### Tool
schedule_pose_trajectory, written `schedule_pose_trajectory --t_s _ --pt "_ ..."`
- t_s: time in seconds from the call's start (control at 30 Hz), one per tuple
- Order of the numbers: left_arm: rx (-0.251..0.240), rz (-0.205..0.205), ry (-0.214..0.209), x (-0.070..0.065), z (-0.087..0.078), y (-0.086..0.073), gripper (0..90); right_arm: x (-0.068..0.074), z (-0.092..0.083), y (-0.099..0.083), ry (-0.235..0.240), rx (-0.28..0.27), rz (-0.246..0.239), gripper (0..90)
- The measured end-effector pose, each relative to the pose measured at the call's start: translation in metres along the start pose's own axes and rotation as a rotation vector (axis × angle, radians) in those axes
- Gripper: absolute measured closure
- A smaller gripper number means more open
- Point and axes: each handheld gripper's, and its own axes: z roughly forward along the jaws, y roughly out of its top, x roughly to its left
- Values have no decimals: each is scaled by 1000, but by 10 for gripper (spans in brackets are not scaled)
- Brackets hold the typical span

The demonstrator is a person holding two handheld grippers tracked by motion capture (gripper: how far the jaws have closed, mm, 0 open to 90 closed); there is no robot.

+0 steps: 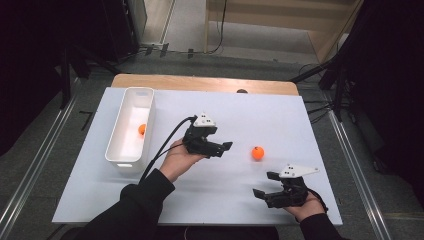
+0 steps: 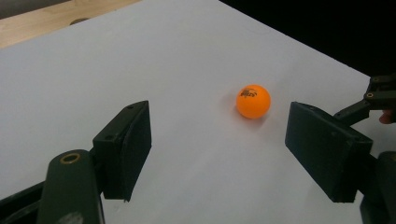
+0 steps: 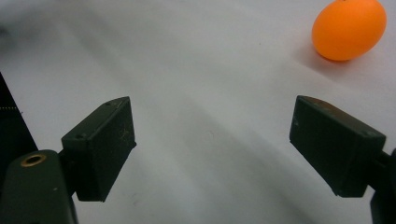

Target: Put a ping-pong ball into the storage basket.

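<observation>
Left gripper view: my left gripper (image 2: 217,154) holds its jaws spread and empty, framing the orange ball (image 2: 253,101) on the white sheet (image 2: 140,56) for a pinch, while my right gripper (image 1: 268,185), likewise unclenched, waits clear.

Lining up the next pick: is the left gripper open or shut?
Open: the left gripper has its jaws spread wide, nothing between them, the orange ball ahead on the table.

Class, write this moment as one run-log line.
left gripper: open, facing orange ball | right gripper: open | second ball: in white bin
</observation>
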Motion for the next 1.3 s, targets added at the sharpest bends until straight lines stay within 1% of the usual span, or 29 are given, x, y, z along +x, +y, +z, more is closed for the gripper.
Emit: schedule_pose_trajectory --t_s 0.13,0.27,0.3,0.37,0.6,0.67,0.83,0.87,0.93,1.0,1.1,1.2,1.3 --pt "-1 -3 -6 -4 5 -2 228 0 0 0 1 0 0 126" --pt "7 16 -1 -6 10 -2 228 0 0 0 2 4 -7 126" --pt "4 13 3 -7 12 -2 228 0 0 0 5 3 -6 126" --pt "4 5 -6 -7 14 -1 229 0 0 0 4 4 -5 126" --pt "2 6 -11 -10 20 2 229 1 1 1 1 5 -5 126" --pt "4 7 -12 -10 22 4 229 1 1 1 1 3 -4 126" --pt "5 -14 -15 -8 26 7 229 2 1 1 3 6 3 126" --pt "5 -16 -16 -7 27 7 231 1 1 1 5 4 -3 126" --pt "11 -17 -12 -7 30 8 230 2 1 1 6 5 1 126" --pt "23 -6 -10 -7 33 9 231 2 2 1 7 6 1 126" --pt "21 -2 -3 -8 36 11 231 1 2 1 9 2 -2 126" --pt "18 -11 -9 -8 39 12 230 1 2 1 9 1 -5 126" --pt "22 -7 -11 -9 43 14 230 1 2 1 10 1 -7 126"
